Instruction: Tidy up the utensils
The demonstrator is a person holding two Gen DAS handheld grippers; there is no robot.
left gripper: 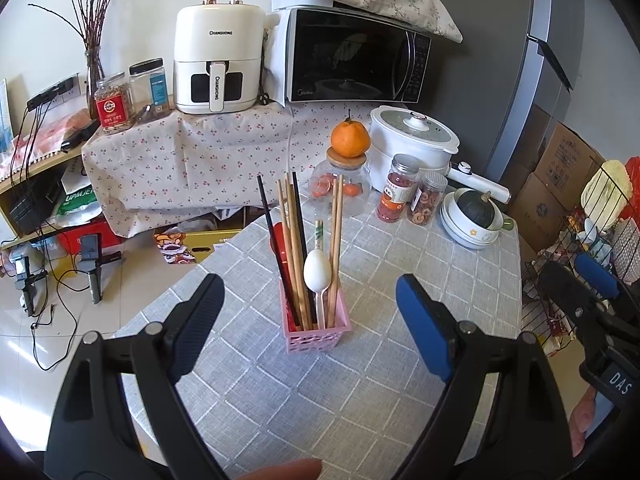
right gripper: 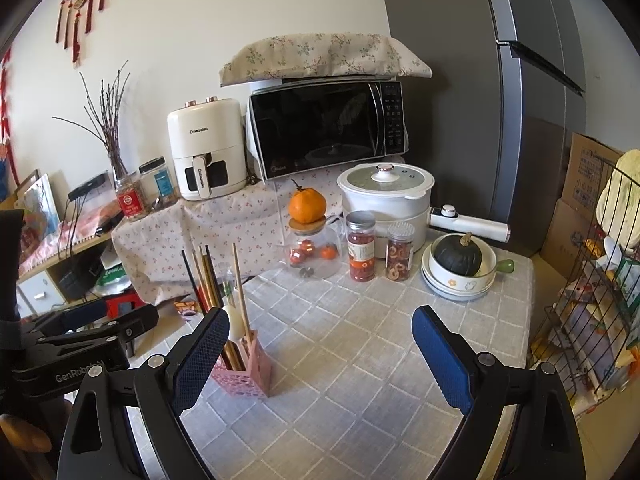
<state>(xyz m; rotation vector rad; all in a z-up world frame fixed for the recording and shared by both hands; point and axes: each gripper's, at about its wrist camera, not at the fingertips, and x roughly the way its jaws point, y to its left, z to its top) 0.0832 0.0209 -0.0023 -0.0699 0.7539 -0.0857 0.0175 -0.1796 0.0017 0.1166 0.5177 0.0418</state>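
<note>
Left tool [left gripper: 308,316]: jaws spread wide, nothing between them; hovers above the worktop, aimed at the pink basket.
Right tool [right gripper: 320,340]: jaws wide apart, holding nothing; its left finger [right gripper: 200,356] overlaps the basket in its own view, contact cannot be told.
Pink basket [left gripper: 316,330]: upright on the grey checked cloth of the worktop [left gripper: 380,380], near the front-left edge.
Chopsticks [left gripper: 294,248]: wooden and black pairs stand upright in the basket, leaning slightly apart.
White spoon [left gripper: 317,274]: in the basket, bowl end up, among the chopsticks.
Red utensil [left gripper: 279,246]: behind the chopsticks in the basket, mostly hidden.
Back of worktop: glass jar [left gripper: 340,196] with an orange [left gripper: 349,138] on its lid; two snack jars [left gripper: 412,196]; stacked bowls [left gripper: 472,224] holding a dark squash; white cooker [left gripper: 412,140].
</note>
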